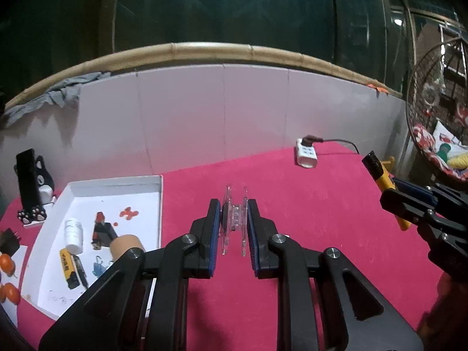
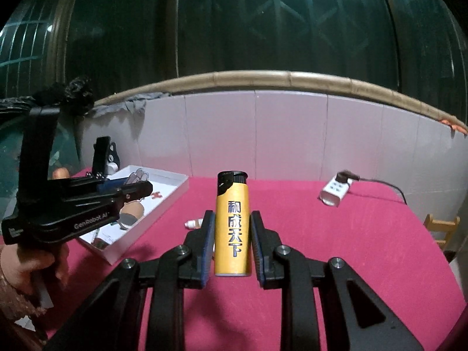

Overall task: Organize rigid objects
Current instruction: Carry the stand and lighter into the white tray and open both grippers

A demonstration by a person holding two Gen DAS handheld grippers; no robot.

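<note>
My left gripper (image 1: 233, 204) is shut on a clear plastic spool (image 1: 234, 219), held above the red tablecloth (image 1: 307, 219). To its left lies a white tray (image 1: 117, 180) holding a white bottle (image 1: 73, 235), a yellow lighter (image 1: 68, 267), a brown tape roll (image 1: 127, 245) and other small items. My right gripper (image 2: 232, 215) is shut on an upright yellow lighter with a black top (image 2: 233, 228). That same gripper (image 1: 393, 188) and lighter (image 1: 380, 172) show at the right edge of the left wrist view. The left gripper (image 2: 146, 187) hangs over the tray (image 2: 163, 207) in the right wrist view.
A white power strip (image 1: 305, 153) with a black plug and cord lies at the far right of the cloth. A small white bottle (image 2: 194, 223) rests on the cloth near the tray. A black phone stand (image 1: 29, 187) and orange fruits (image 1: 7, 263) sit left. A tiled wall (image 1: 222, 111) bounds the back.
</note>
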